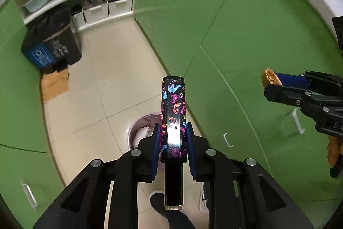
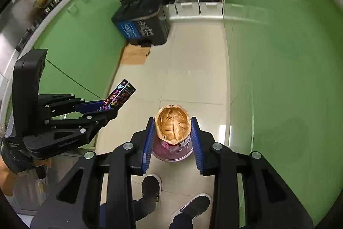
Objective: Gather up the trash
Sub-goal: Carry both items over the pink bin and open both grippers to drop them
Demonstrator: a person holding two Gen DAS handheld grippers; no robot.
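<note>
Below both grippers a round, pink-lined bin [image 2: 171, 150] stands on the pale tiled floor [image 1: 120, 70]. Your left gripper [image 1: 173, 138] has its fingers clamped on a long, glossy black box [image 1: 173, 117] printed with bright pink, blue and orange shapes. Your right gripper [image 2: 172, 134] has its fingers closed on a crumpled brown paper wad [image 2: 172, 127], directly over the bin. Only the right wrist view shows both of your shoes [image 2: 151, 187].

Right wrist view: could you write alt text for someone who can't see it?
The right gripper holds crumpled brown paper above a small pink-lined bin on a tiled kitchen floor; the left gripper holds a colourful patterned box.
</note>
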